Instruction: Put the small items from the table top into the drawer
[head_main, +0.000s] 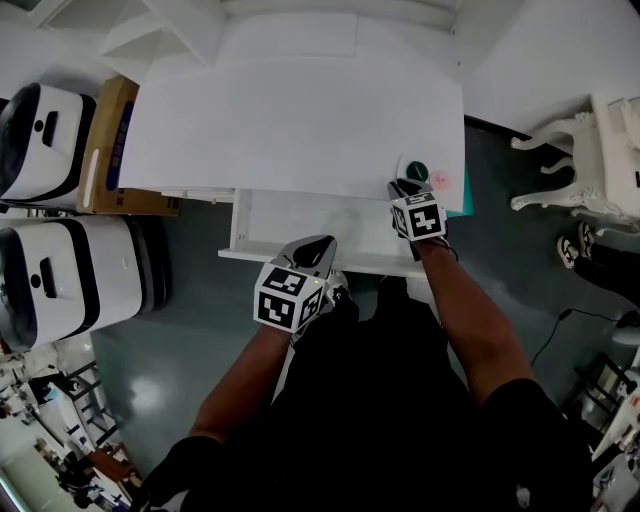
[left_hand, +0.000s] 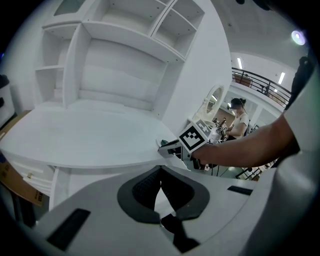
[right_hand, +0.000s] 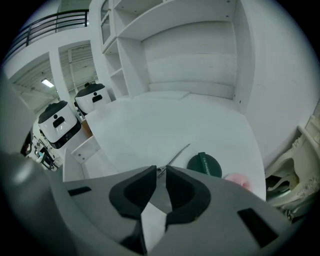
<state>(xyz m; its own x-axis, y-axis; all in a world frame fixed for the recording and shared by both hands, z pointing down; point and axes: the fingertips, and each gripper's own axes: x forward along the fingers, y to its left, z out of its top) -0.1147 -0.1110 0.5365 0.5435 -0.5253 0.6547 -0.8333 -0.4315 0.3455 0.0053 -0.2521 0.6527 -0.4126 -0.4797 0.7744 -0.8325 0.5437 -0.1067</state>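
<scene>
Right gripper (right_hand: 161, 170) at the tabletop's (head_main: 300, 120) front-right corner, jaws slightly apart astride the near end of the thin metal tool (right_hand: 178, 152), no pinch evident; tool's long axis runs ahead and rightward from the tips; left gripper (left_hand: 160, 169) closed, empty, by the drawer (head_main: 300, 218) front.

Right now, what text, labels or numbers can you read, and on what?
Green disc: pale print on its strip, too blurred to read.
Box: blue print on its side, too small to read.
Marker cubes: black-and-white squares only, no words.
Nothing else is legible.
</scene>
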